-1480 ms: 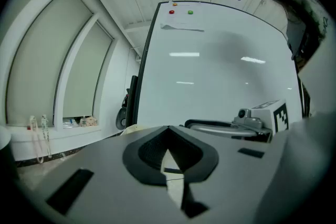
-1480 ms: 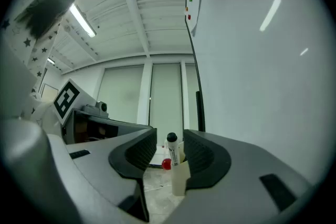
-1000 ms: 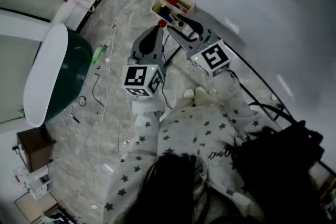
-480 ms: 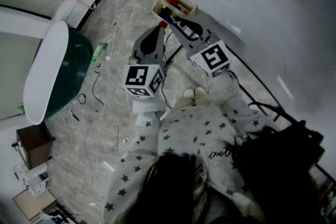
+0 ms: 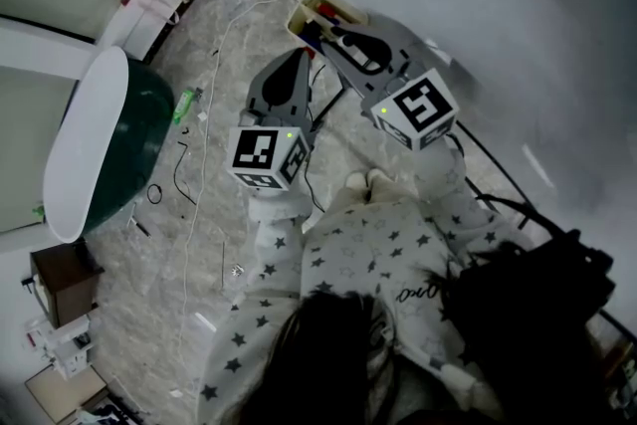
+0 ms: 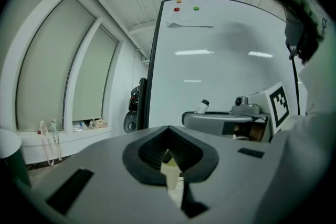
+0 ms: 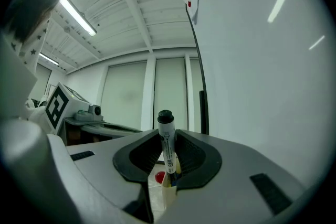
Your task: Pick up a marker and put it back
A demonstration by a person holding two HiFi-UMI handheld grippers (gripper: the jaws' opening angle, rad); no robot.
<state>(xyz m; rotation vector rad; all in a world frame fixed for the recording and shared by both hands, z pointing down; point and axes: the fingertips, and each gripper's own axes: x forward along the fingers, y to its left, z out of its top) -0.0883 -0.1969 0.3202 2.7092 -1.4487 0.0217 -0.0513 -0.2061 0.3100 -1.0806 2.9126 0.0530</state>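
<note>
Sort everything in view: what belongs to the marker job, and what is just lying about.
Job: marker; cream pen box; right hand-held gripper, jaws just closed on the marker.
Lying about: left hand-held gripper, shut and empty; dark green tub; small green item; brown stand.

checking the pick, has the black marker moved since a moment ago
Yes, up: the marker now stands much higher above the holder than before. The right tongs, just closed, grip it.

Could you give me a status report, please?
Right gripper just closed, shut on marker. Marker upright, lower end at holder. Left gripper shut, empty. Nothing blocking.
</note>
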